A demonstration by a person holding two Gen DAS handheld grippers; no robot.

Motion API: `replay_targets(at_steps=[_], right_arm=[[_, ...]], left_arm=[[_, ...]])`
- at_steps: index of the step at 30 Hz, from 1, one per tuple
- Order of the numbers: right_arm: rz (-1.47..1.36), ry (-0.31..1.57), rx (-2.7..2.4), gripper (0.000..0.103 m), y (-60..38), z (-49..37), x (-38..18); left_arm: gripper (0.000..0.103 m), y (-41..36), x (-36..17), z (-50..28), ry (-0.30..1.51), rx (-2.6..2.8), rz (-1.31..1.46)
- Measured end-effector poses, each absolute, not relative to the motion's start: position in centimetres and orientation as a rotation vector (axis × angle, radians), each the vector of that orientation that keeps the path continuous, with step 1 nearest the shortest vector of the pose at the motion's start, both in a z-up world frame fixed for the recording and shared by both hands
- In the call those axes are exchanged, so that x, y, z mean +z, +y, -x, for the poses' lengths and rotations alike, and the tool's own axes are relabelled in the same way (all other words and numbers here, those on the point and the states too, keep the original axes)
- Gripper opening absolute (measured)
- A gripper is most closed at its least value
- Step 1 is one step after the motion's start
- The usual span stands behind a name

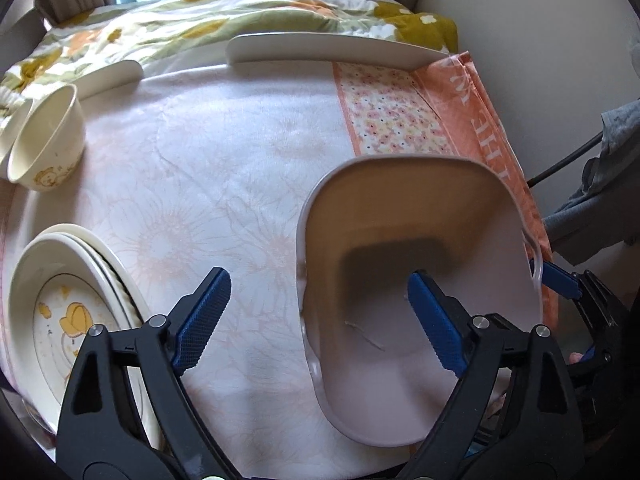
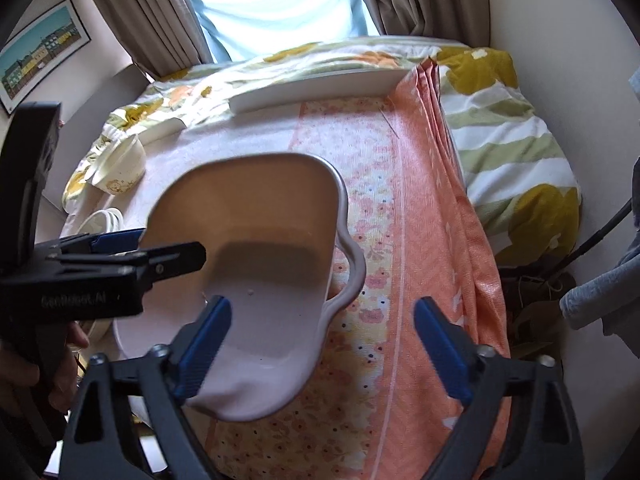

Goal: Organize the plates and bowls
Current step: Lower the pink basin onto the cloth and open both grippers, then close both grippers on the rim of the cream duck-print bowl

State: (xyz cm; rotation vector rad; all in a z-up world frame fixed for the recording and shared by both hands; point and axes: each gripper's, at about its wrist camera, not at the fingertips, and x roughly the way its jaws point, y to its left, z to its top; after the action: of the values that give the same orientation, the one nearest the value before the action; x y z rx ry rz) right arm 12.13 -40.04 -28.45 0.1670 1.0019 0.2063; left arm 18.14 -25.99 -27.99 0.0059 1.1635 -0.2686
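Observation:
A pale pink square dish (image 1: pixel 420 216) with wavy handles lies on the pink floral cloth (image 1: pixel 192 200). My left gripper (image 1: pixel 320 320) is open and straddles the dish's left rim, with one blue pad (image 1: pixel 436 320) inside the dish and the other outside over the cloth. My right gripper (image 2: pixel 322 344) is open as well, its left pad (image 2: pixel 204 340) over the dish (image 2: pixel 260 264) and the wavy handle (image 2: pixel 352 276) between the jaws. No pad presses on the rim. The left gripper (image 2: pixel 172 242) shows in the right wrist view at the dish's far side.
A stack of cream plates (image 1: pixel 68 300) with a yellow cartoon print sits at the left front, and a small cream bowl (image 1: pixel 48 140) lies further back. Two long white plates (image 1: pixel 320 48) lie at the rear. An orange towel edge (image 2: pixel 440 200) drops off on the right.

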Motion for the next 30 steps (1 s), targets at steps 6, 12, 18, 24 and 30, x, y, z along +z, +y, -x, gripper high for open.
replay_targets(at_steps=[6,12,18,24,30], right_arm=[[-0.109,0.942,0.246,0.093,-39.7,-10.4,-25.4],[-0.092,0.813,0.357,0.102,-36.9,-10.4,-18.2],[-0.018,0.776,0.493,0.102,-31.1,-13.4,-12.0],[-0.039,0.908,0.592,0.102,-24.2,-20.0,-11.2],[-0.104,1.037,0.576,0.098,-17.9,-25.9,-15.5]], left_arm=[[0.090,-23.8,-23.1,-16.7,1.081,-0.233,0.033],[0.101,-18.6,-15.5,-13.6,0.948,-0.119,0.032],[0.103,-10.6,-9.8,-13.3,0.853,0.013,0.103],[0.103,-1.0,-9.6,-16.8,0.882,0.028,0.252],[0.087,6.6,-14.6,-22.3,1.007,-0.017,0.394]])
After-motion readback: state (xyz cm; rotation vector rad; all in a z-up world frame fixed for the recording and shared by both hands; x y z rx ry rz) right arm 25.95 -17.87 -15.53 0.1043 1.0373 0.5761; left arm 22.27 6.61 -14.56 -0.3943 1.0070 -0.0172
